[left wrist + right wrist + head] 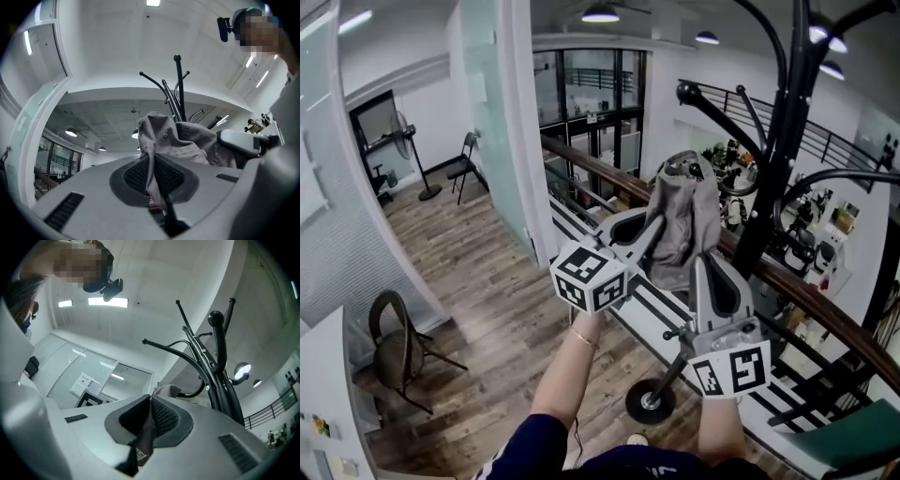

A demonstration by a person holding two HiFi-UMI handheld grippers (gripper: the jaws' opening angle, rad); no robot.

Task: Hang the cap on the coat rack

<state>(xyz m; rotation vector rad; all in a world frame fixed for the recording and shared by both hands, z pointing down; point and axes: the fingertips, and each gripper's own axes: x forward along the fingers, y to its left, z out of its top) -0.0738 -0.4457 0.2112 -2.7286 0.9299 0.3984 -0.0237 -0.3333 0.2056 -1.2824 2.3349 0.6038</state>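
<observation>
Wood-plank flooring [487, 300] fills the left of the head view, bounded by frosted glass partitions [492, 112] and a brown handrail [811, 291] running diagonally, with a rounded chair [394, 347] and a standing fan [401, 141] set well apart on it. Neither tool view shows any of this: both look upward at white ceiling [117, 42] and strip lights. Glossy and black, the coat rack [773, 178] rises at the right on a round base [650, 401], and its curved arms end in ball knobs, seen from beneath in both tool views. A soft grey-beige cap [680, 220] hangs crumpled between the two tools, raised just in front of the rack's pole and on no arm yet. The left tool [151, 159] is clamped on a fold of the crown, a stitched eyelet showing just above its mesh-textured pads [171, 176]. The right tool [150, 401] is pinched on a darker strip of the cap carrying a small tag, which only its own view reveals.
</observation>
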